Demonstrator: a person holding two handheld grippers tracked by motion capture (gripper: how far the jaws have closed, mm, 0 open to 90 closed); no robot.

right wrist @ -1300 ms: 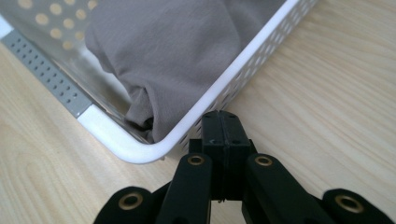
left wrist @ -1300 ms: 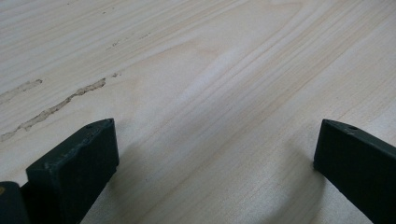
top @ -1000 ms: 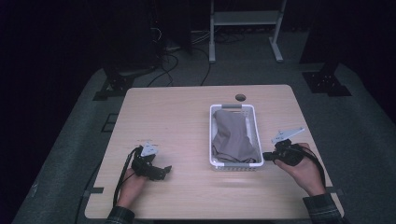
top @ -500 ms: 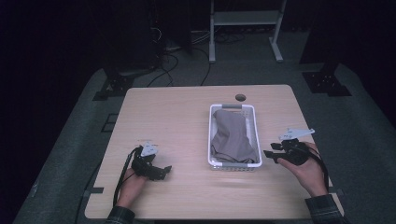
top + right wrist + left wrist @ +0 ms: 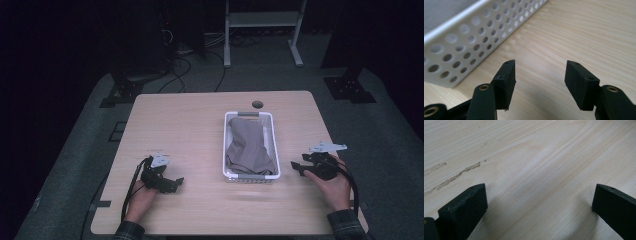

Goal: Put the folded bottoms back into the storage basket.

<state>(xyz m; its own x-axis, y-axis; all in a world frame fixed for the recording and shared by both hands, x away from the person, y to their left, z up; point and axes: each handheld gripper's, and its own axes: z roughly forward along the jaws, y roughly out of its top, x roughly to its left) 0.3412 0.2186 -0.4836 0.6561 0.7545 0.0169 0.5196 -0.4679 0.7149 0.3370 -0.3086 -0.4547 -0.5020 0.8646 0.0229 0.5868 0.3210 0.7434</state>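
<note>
High view gives me the table [image 5: 200, 125] with wide bare wood on its left half. My white perforated basket [image 5: 249, 146] sits right of centre, long axis running away from me, grey cloth [image 5: 247, 145] inside. Left tongs [image 5: 172, 184] and right tongs [image 5: 298, 167] both gape, holding nothing.

Open tabletop on both sides, one basket in the middle

The white perforated basket [image 5: 249, 176] with the grey cloth [image 5: 247, 146] stands between the left gripper [image 5: 176, 183] and right gripper [image 5: 296, 168]; bare table [image 5: 180, 125] lies open left of it and beyond it.
</note>
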